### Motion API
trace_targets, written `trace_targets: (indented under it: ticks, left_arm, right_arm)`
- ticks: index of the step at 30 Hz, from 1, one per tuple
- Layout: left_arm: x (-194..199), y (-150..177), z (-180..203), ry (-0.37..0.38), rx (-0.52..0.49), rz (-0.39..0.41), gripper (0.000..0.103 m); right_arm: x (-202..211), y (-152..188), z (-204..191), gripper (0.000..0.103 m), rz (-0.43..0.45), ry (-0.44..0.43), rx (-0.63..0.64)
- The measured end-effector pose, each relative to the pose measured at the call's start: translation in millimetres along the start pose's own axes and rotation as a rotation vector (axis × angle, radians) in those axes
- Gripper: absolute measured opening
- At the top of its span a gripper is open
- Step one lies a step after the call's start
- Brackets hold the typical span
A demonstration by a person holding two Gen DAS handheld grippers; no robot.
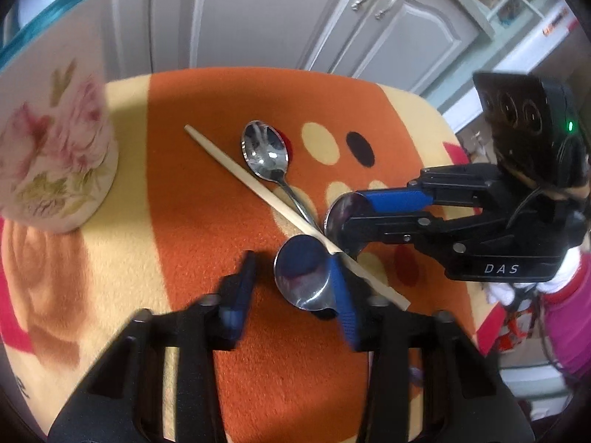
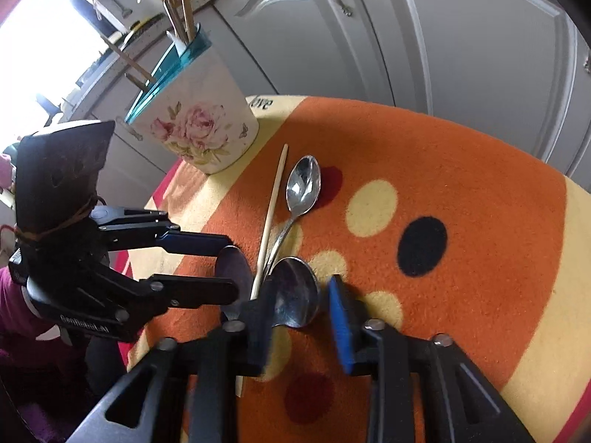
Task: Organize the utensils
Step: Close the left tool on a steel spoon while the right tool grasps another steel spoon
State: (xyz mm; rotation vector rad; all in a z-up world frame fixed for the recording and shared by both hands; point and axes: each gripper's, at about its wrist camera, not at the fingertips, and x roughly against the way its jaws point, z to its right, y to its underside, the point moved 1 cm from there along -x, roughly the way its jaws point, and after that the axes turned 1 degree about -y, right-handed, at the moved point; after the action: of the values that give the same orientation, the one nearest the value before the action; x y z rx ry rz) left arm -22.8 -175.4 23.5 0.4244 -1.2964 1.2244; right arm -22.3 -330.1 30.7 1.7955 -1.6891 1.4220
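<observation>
Left gripper (image 1: 291,271) straddles the left spoon (image 1: 303,284) mid-desk (image 1: 184,192) and right gripper (image 2: 300,288) straddles the right spoon (image 2: 295,297). Both stand narrow and unclamped, likely to pinch for the corner cup (image 2: 199,125).

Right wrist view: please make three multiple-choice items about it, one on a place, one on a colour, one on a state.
1. Where is the loose chopstick?
A. on the cloth, beside the spoon
B. inside the holder
C. on the floor

2. What colour is the rim of the flowered holder?
A. red
B. teal
C. black

3. How is the holder?
A. tipped over
B. upright and empty
C. upright, with sticks inside

Key:
1 A: the chopstick lies on the cloth, just left of the spoon.
2 B: the rim of the holder is teal.
3 C: it stands upright and sticks rise from it.
</observation>
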Motion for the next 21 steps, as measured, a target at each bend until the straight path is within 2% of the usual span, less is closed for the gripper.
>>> trace_targets:
  ticks: [1,3,4,8,21]
  left_arm:
    - [-1.5,0.0,1.5,-0.013,-0.005,-0.004,0.013]
    - [-1.6,0.7,1.3,-0.01,0.006,0.005,0.011]
    - [-0.5,0.8,0.5,-0.005,0.015,0.009,0.008]
    - [11.0,3.7,-4.6,-0.002,0.061,0.024,0.004]
    - [95.0,15.5,-4.5,-0.024,0.074,0.175,0.001]
  right_arm:
    - [-2.0,-0.4,-2.0,0.019,-0.01,0.0,-0.003]
    - [-2.1,-0.2,-4.4,0.007,-0.016,0.028,0.0]
    - [-1.3,-0.1,-4.8,0.005,-0.014,0.031,-0.002]
    - [10.6,3.6,-11.1,0.004,-0.015,0.063,0.02]
    - [103.4,26.5,-19.2,0.003,0.115,0.199,-0.003]
